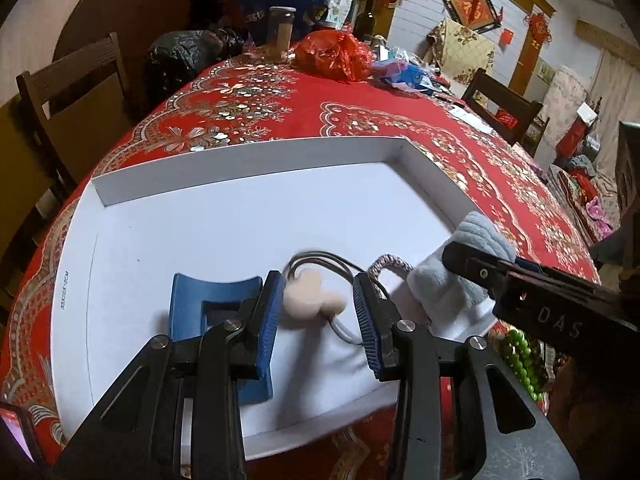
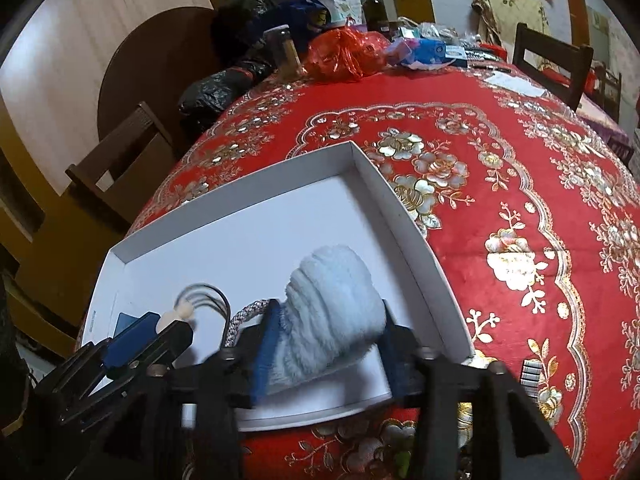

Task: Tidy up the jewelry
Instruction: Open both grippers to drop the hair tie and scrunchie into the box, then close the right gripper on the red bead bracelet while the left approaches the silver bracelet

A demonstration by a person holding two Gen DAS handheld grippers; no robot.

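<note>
A shallow white box (image 1: 248,152) (image 2: 404,216) lies on the red tablecloth. In it are a blue hair clip (image 1: 200,304), a cream mouse-shaped hair tie with dark elastic loops (image 1: 312,296) (image 2: 180,314), a braided hair band (image 1: 390,264) (image 2: 246,314) and a fluffy pale-blue scrunchie (image 1: 476,240) (image 2: 332,312). My left gripper (image 1: 318,308) is open, its jaws either side of the cream hair tie. My right gripper (image 2: 326,344) has its jaws against both sides of the fluffy scrunchie, just above the box floor.
Green beads (image 1: 520,360) lie outside the box's near right corner. A small striped item (image 2: 532,374) lies on the cloth right of the box. Bags, a jar (image 1: 282,34) and bottles crowd the far table end. Wooden chairs (image 1: 68,92) stand around.
</note>
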